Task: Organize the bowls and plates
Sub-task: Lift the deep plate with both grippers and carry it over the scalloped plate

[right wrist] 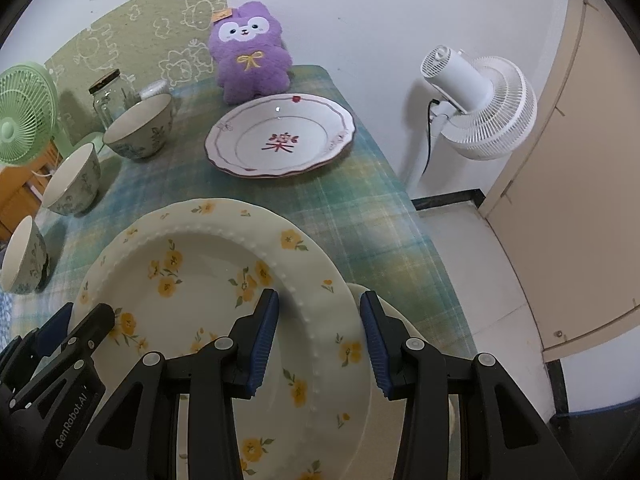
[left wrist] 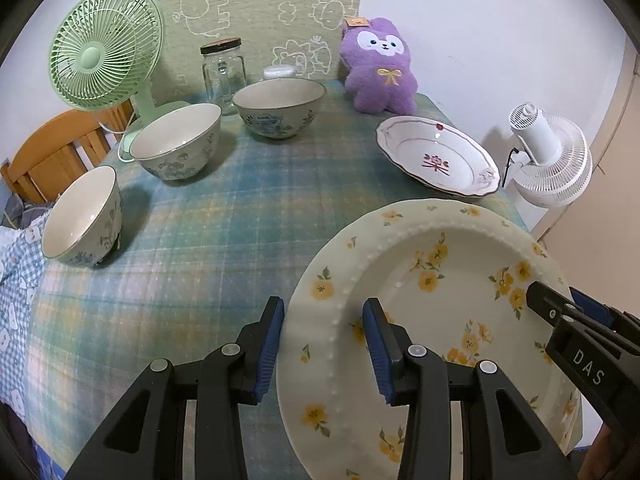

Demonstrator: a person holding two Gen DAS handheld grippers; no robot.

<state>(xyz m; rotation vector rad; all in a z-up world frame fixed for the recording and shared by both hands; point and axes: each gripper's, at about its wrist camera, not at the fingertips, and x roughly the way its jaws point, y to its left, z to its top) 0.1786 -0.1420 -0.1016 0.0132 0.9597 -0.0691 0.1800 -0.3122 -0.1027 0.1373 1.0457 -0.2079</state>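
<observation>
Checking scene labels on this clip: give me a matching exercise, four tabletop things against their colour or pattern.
Things:
1. plate between both grippers
2. far plate
3. plush toy
4. desk fan

Descriptions:
A. pale green
B. purple
C. yellow flowers
D. red character in the middle

Pairs: 1-C, 2-D, 3-B, 4-A
</observation>
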